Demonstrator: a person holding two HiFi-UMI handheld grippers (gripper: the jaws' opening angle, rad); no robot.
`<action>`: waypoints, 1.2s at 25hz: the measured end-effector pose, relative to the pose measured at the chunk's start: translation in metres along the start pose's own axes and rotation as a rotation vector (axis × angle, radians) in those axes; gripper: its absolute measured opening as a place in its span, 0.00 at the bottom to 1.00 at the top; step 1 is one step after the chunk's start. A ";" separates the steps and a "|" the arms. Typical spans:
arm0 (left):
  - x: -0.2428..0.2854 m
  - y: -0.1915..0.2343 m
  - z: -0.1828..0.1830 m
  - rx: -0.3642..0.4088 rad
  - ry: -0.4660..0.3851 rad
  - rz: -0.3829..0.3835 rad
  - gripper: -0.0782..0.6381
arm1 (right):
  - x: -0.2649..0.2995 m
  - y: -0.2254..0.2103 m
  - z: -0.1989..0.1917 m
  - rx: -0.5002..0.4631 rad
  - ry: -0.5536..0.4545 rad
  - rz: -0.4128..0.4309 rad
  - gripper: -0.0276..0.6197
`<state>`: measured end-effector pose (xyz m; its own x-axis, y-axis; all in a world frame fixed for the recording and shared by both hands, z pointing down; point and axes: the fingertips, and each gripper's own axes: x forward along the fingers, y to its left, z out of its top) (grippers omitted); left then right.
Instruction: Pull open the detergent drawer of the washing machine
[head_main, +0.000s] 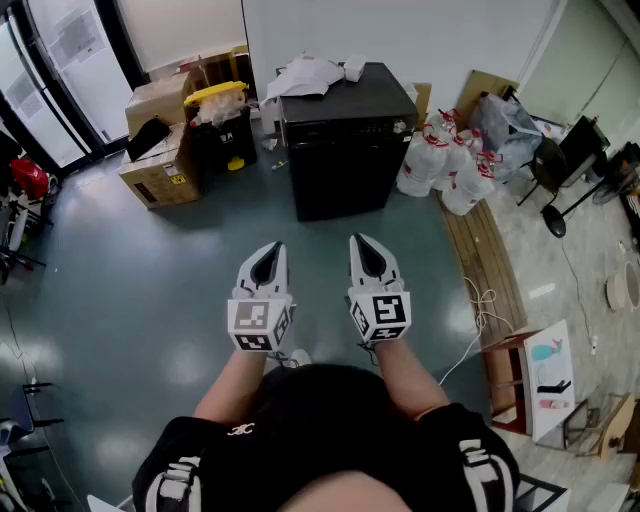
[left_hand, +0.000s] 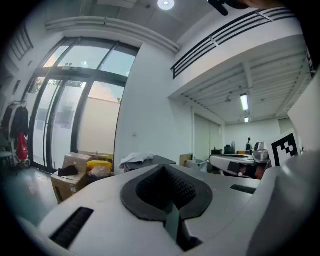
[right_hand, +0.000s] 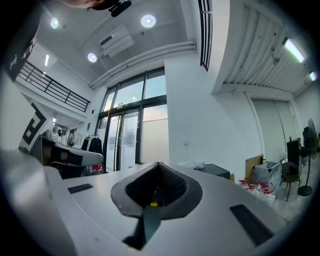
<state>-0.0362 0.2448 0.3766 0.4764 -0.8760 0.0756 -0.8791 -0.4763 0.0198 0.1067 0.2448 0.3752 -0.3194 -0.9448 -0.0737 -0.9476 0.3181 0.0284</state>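
The black washing machine (head_main: 345, 140) stands against the far white wall, with white cloth (head_main: 305, 75) heaped on its lid. Its control strip runs along the top front; I cannot make out the detergent drawer from here. My left gripper (head_main: 268, 250) and right gripper (head_main: 362, 243) are held side by side over the grey floor, well short of the machine and pointing level at it. Both are shut with nothing between the jaws. In the left gripper view the left gripper (left_hand: 165, 167) shows its tips meeting, the machine (left_hand: 161, 161) small behind. The right gripper (right_hand: 159, 165) looks the same, with the machine (right_hand: 217, 171) at its right.
Cardboard boxes (head_main: 160, 150) and a yellow-lidded bin (head_main: 218, 120) stand left of the machine. White bags and jugs (head_main: 445, 160) pile up at its right. A wooden board (head_main: 490, 260) and a white cable (head_main: 480, 305) lie on the floor to the right. Glass doors (head_main: 50, 70) line the left.
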 end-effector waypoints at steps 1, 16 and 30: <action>0.000 0.000 0.000 0.000 0.002 0.000 0.11 | 0.000 0.000 -0.001 0.002 0.002 -0.003 0.05; 0.010 0.017 -0.001 -0.004 0.012 0.000 0.11 | 0.020 0.006 -0.003 -0.003 0.013 0.001 0.05; 0.027 0.068 -0.013 -0.014 0.005 -0.043 0.11 | 0.058 0.029 -0.016 -0.013 0.018 -0.049 0.05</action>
<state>-0.0831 0.1895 0.3930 0.5136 -0.8543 0.0798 -0.8580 -0.5124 0.0367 0.0613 0.1981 0.3881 -0.2721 -0.9605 -0.0578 -0.9620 0.2703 0.0381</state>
